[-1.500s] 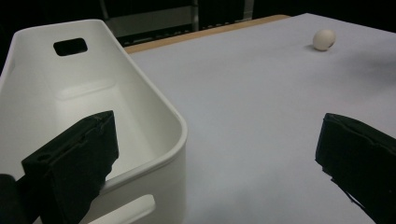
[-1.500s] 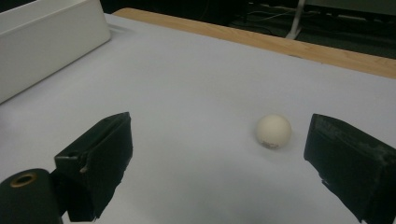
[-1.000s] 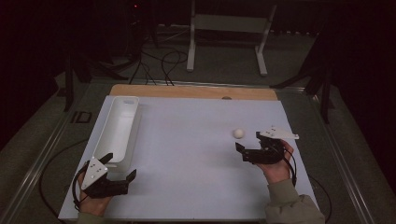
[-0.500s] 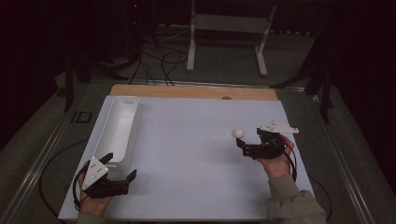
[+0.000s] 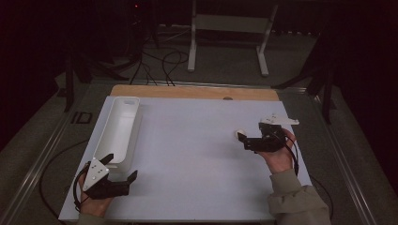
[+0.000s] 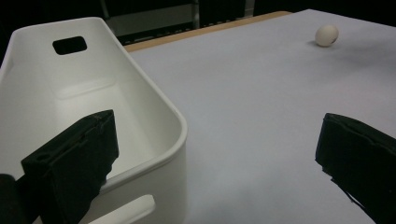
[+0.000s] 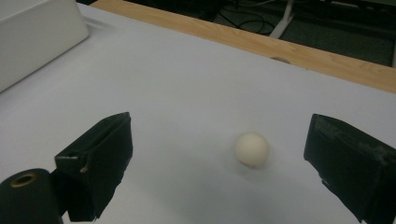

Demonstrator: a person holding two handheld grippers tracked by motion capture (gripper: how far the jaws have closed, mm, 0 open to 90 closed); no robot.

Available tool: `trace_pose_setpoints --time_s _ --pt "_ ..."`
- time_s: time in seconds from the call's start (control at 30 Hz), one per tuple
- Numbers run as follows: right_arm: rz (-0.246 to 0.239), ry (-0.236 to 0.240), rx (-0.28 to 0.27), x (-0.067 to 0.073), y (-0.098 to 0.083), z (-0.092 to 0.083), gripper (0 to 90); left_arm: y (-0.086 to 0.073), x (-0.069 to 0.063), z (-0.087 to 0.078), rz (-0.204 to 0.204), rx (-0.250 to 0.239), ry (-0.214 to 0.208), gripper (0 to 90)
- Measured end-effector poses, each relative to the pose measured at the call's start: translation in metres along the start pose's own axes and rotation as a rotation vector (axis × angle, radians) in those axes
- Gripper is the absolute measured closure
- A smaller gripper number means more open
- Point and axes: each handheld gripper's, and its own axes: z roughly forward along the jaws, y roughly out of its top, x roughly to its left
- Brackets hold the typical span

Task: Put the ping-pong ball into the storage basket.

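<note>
- Right gripper [image 5: 243,138] is wide open, jaws spread to either side of a small white ball [image 5: 240,133] in the right gripper view [image 7: 251,149]. No contact yet.
- Ball sits on the white tabletop [image 5: 187,154] towards the right edge, about midway front to back, well apart from the tray.
- Left gripper [image 5: 123,169] also open and empty, near the front-left corner; one jaw sits at the near end of the white tray [image 5: 117,129], the other over bare table. Can't tell if it touches the rim.
- Tray runs along the left edge, long axis front to back. Looks empty in the left gripper view [image 6: 84,107].
- Step in hand, my read: grab the ball, tray being the likely drop target.
- To do it well: centre the ball between the jaws first; it currently sits nearer the right-hand jaw in the right gripper view. Come in low so the pads meet it at its widest. Close slowly, since a round, smooth ball will squirt out or roll if one pad lands first.
- Keep the left gripper steady on the tray end if the idea is to brace it.
- Materials: ball looks matte, off-white, hard, possibly slightly egg-shaped. Tray is glossy moulded plastic, rounded corners, cut-out handle slot at the far end. Table surface is flat, matte white sheet with a wooden strip [image 5: 197,92] on the far edge. Jaw pads are black and blocky.
</note>
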Motion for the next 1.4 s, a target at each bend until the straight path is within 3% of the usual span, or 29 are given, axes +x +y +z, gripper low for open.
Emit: trace_pose_setpoints --time_s 0.7,1.4 --pt "-0.044 -0.027 0.072 -0.004 0.019 0.021 7.9 -0.001 0.0 0.0 0.007 -0.002 0.003 0.0" --pt "-0.056 -0.033 0.12 -0.015 0.024 0.034 8.0 -0.001 0.0 0.0 0.01 -0.002 0.001 0.0"
